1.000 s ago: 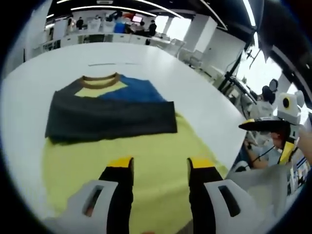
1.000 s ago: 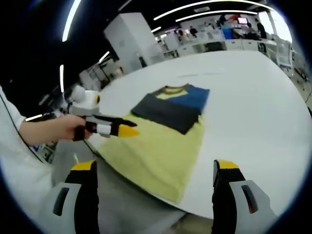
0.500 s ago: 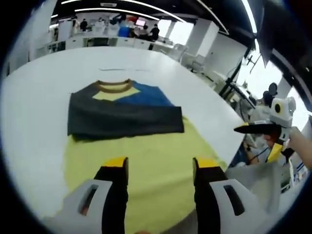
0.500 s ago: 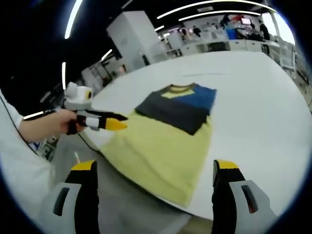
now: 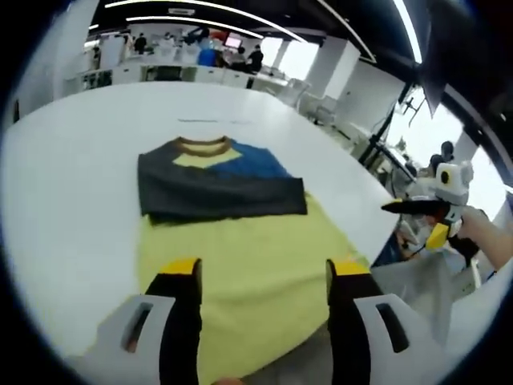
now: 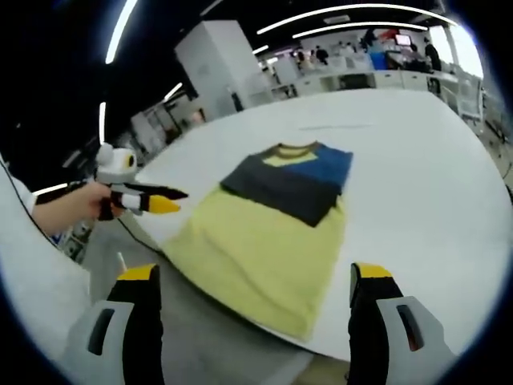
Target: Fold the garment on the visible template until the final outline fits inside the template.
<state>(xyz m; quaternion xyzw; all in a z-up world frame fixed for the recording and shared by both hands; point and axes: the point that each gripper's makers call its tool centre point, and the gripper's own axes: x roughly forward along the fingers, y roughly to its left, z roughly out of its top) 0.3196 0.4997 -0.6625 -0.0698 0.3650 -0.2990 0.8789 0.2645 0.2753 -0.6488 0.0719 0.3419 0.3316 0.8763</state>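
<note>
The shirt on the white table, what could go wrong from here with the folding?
1. The shirt's yellow hem drapes past the table edge, so it may slide off when pulled.
2. The dark sleeves are only laid loosely across the chest, so lifting the lower half could undo that fold.
3. Both the left gripper and the right gripper hang open off the cloth; a one-sided grab may skew the fold.

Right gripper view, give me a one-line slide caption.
Open right gripper faces a partly folded yellow shirt on the white table, with the left gripper held off its edge.
</note>
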